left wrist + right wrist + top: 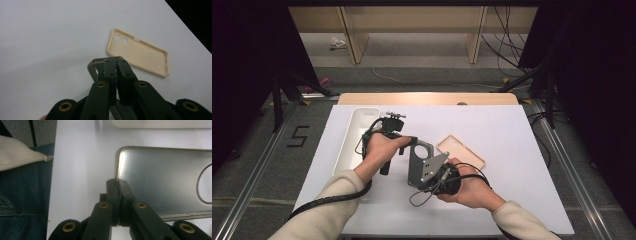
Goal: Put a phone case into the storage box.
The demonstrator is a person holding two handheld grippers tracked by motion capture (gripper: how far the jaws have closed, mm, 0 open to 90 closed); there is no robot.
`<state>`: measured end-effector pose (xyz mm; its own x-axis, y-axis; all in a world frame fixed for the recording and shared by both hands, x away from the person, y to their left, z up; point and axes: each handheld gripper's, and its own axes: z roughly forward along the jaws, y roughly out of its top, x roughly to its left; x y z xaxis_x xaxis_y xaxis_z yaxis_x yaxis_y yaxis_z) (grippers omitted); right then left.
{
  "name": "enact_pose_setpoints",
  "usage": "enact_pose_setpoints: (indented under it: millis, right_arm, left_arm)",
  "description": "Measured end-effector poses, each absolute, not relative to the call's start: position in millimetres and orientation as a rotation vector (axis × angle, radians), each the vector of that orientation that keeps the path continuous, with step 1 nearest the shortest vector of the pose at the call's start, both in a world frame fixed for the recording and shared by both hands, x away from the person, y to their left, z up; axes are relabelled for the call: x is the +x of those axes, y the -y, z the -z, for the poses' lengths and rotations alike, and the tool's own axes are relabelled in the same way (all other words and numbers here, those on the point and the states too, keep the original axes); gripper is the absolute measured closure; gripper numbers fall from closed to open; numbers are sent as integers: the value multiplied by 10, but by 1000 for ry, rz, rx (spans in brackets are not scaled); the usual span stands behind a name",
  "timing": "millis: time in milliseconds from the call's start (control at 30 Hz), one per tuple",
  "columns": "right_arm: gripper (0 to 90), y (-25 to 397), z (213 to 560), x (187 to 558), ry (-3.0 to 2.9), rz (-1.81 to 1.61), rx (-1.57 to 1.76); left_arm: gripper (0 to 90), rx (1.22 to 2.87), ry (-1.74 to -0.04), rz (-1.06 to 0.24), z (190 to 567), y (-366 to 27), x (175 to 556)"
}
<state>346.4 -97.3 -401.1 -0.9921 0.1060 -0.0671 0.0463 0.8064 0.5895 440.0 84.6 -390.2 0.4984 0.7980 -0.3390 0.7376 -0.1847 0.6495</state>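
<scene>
A smoky grey translucent phone case (418,154) is held up above the white table sheet (492,125) between both grippers. My left gripper (411,141) is shut on its upper edge; in the left gripper view the jaws (116,62) pinch the case's rounded corner (93,67). From below right, my right gripper (422,180) is shut on the opposite end, and the right gripper view has its jaws (117,183) clamped on the rim of the case (162,175), whose round cutout sits at the right. A beige phone case (461,152) (140,53) lies open side up on the table, just right of the grippers.
A long white tray (357,135) (160,123) lies along the sheet's left side. Metal frame rails run down both sides of the table. Shelving and cables stand beyond the far edge. The person's jeans (22,195) and sleeve (17,152) are at the near edge.
</scene>
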Motion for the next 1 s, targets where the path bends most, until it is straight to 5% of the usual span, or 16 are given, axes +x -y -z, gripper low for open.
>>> enact_pose_setpoints:
  millis: [200, 333, 600, 700, 1000]
  right_arm:
    - [898, 991, 4011, 3480, -2879, -931, 138]
    - [898, 977, 4000, 3468, -2870, -934, 127]
    - [898, 954, 3988, 3432, -2868, -922, 94]
    - [898, 954, 3993, 3434, -2868, -918, 93]
    - [897, 940, 4085, 3474, -2875, -876, 98]
  left_arm:
    - [550, 1961, -1278, -142, 3866, -857, 4394]
    - [486, 1978, -1301, -115, 3892, -863, 4420]
    - [577, 1986, -1353, -39, 4001, -822, 4465]
    - [706, 1939, -1364, -37, 3969, -823, 4468]
    - [801, 1882, -1316, -26, 3820, -726, 4409]
